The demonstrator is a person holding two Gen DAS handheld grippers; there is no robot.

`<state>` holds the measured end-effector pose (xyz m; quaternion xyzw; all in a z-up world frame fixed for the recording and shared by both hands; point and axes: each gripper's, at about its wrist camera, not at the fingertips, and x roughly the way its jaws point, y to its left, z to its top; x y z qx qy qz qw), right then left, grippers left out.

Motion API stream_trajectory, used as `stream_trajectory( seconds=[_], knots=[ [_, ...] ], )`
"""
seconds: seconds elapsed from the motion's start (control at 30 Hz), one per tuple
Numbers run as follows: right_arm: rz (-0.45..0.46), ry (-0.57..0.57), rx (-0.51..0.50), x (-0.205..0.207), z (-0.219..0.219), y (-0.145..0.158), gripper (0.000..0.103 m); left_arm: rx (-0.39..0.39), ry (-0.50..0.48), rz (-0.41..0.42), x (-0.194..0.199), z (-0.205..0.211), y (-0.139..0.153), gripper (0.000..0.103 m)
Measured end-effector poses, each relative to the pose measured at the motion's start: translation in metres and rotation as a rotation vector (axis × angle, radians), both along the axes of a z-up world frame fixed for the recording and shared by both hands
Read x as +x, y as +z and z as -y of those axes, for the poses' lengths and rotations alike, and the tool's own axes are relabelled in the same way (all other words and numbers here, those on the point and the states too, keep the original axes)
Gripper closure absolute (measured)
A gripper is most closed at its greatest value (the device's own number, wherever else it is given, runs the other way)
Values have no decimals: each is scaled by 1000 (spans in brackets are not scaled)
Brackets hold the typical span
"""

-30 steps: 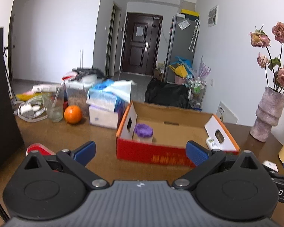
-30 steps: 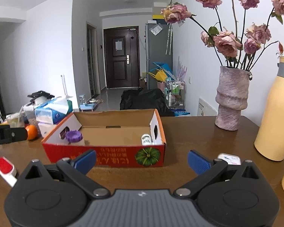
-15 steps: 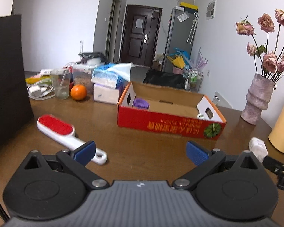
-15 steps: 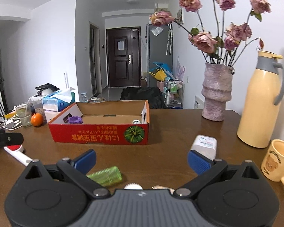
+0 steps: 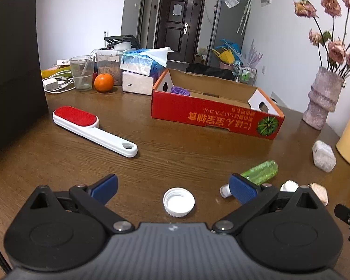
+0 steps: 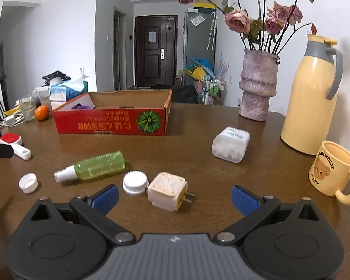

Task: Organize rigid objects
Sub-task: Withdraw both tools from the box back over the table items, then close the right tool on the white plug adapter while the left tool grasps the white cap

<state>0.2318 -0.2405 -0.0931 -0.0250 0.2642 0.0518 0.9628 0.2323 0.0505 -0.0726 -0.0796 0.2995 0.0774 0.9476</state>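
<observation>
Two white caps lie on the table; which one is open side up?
The smooth-topped white cap before the left gripper, hollow up. The ridged cap beside the plug adapter lies closed side up.

- White bottle caps: two, one open-side-up cap [image 5: 179, 201] lying near the tabletop's near edge, one ridged cap [image 6: 135, 182] lying just beside the plug.
- Green spray bottle [image 6: 93, 166]: one, lying on its side.
- White plug adapter [image 6: 168, 191]: one.
- Lint brush [image 5: 91, 126]: one, lying toward the left edge.
- Frosted plastic container [image 6: 231, 144]: one.
- Red cardboard box [image 6: 112, 122]: one, sitting mid-table.
- Purple-lidded jar [image 5: 180, 90]: one, sitting inside the box.
- Mug [image 6: 332, 168]: one.
- Thermos [image 6: 311, 93]: one.
- Vase [image 6: 257, 91]: one.
- Orange [image 5: 103, 82]: one.
</observation>
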Motion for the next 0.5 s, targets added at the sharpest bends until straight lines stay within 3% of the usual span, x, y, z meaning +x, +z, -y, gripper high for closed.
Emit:
stream_trajectory(
  seconds=[0.23,0.5],
  knots=[
    [-30,11,5,15,6,-16,0,23,-4,-23,-1,8,-10,0],
    [-105,0,-26,65,-4,-37,1,35,5,-60,7,12,-21,0]
  ],
)
